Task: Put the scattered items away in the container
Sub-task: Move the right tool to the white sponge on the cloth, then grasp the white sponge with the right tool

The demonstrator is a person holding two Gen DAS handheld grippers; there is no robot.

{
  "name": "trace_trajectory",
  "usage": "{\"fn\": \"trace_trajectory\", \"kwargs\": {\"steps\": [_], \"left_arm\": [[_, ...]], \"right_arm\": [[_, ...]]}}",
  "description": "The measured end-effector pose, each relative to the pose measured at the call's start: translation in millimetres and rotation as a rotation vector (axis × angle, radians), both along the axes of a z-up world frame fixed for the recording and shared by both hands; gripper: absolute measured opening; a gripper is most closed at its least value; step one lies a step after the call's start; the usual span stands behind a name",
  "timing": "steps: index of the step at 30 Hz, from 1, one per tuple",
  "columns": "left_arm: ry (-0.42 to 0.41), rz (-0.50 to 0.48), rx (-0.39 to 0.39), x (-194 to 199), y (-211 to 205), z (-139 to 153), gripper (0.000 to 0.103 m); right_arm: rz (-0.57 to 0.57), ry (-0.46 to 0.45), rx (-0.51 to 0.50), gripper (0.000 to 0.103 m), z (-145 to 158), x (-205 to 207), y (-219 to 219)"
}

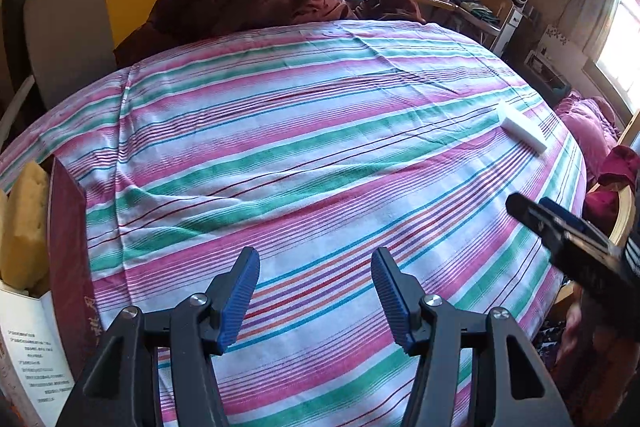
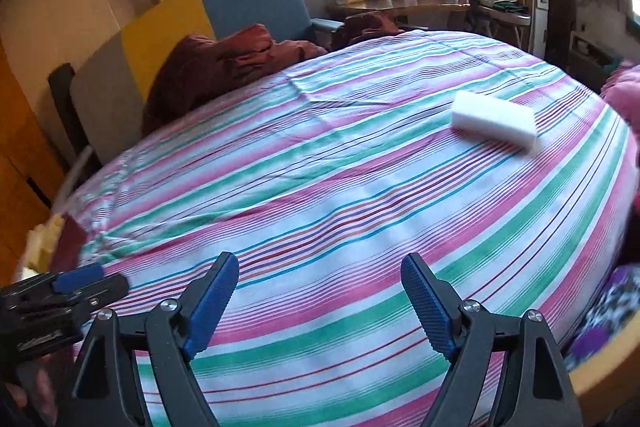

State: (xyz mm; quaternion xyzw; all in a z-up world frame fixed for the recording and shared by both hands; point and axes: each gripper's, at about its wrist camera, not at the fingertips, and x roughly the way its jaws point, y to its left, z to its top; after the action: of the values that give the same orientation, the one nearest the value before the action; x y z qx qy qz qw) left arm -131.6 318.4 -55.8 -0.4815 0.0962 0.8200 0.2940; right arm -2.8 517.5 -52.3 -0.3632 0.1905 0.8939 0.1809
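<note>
A white sponge [image 2: 495, 124] lies flat on the striped cloth [image 2: 320, 187], toward the far right of the table, well apart from both grippers. It looks to be the one loose item left on the cloth. The box [image 1: 66, 227] stands at the near left edge of the table, with a yellow sponge [image 1: 24, 227] already upright inside it.

The right gripper [image 2: 320, 301] hovers over the near part of the cloth with its jaws spread wide and nothing between them. The left gripper [image 1: 316, 293] sits likewise over the near cloth, jaws wide apart and empty, just beside the box.

The white sponge is a plain rectangular block, most likely foam: very light, soft, and springy under pressure. It should not slip, since the ribbed blue pads [image 2: 212, 307] will bite into its surface, and it is not fragile. The likely trouble is squashing: a hard pinch would deform it, and a grip near one end might let it droop or twist. The best hold is probably across the short width at the middle of the block, with the fingers coming down on either long side. The cloth beneath is loose and wrinkled, so a low approach could snag a fold together with the sponge. The right gripper is the nearer one to it; the carry then runs across the whole table to the box on the left.
</note>
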Motion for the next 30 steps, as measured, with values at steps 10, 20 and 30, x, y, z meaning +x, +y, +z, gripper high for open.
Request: {"fn": "trace_trajectory", "kwargs": {"steps": [10, 20, 30], "left_arm": [[-0.054, 0.031, 0.044, -7.8, -4.5, -13.5, 0.059], [-0.077, 0.007, 0.070, 0.8, -9.0, -11.8, 0.059], [-0.082, 0.016, 0.087, 3.3, -17.8, -7.1, 0.059]], "right_arm": [[-0.154, -0.081, 0.069, 0.090, 15.7, -19.2, 88.7], [-0.264, -0.199, 0.086, 0.093, 29.6, -67.3, 180.5], [-0.322, -0.275, -0.058, 0.093, -0.7, -93.8, 247.9]]}}
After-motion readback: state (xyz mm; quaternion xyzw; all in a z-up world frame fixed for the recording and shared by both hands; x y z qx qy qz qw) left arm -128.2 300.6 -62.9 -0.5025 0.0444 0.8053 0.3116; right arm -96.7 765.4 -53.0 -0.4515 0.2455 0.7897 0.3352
